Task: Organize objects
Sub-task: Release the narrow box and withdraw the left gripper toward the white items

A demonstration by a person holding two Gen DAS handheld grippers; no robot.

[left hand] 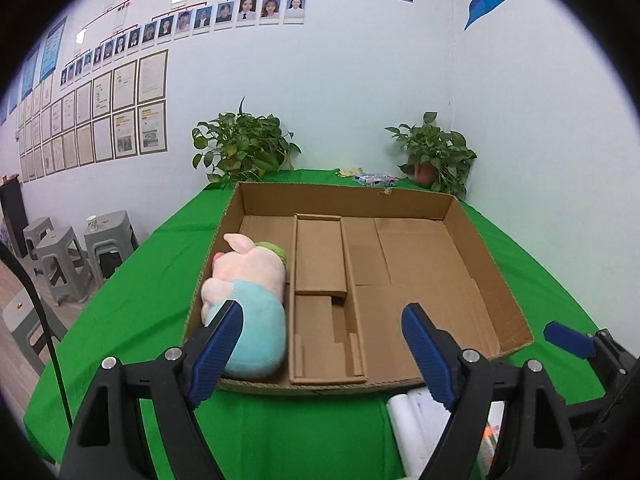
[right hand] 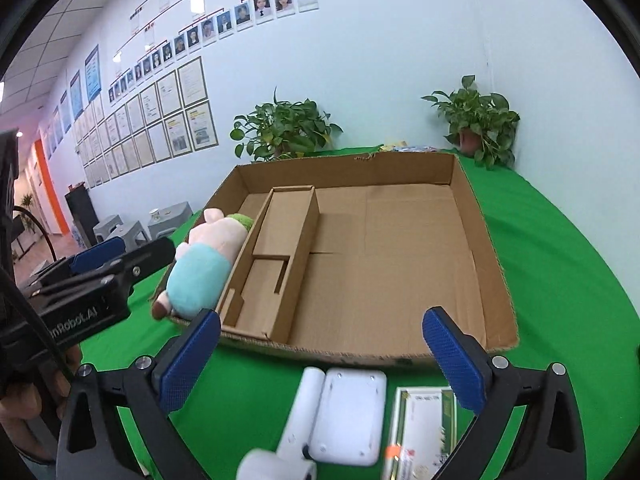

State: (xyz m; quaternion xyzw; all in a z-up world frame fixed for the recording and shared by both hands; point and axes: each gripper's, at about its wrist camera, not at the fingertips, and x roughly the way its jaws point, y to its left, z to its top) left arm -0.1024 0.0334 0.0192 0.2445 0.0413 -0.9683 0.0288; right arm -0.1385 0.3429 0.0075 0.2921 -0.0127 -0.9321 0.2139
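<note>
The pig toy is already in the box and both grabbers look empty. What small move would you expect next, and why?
Probably the right gripper dips toward the white device just below it. Its jaws stand open and empty, the device still lies on the green cloth outside the cardboard box, and the box's large section is bare. The plush pig already fills the narrow left compartment.

Plush pig [left hand: 248, 300] in cardboard box [left hand: 488, 264], green tablecloth [left hand: 140, 280]
</note>
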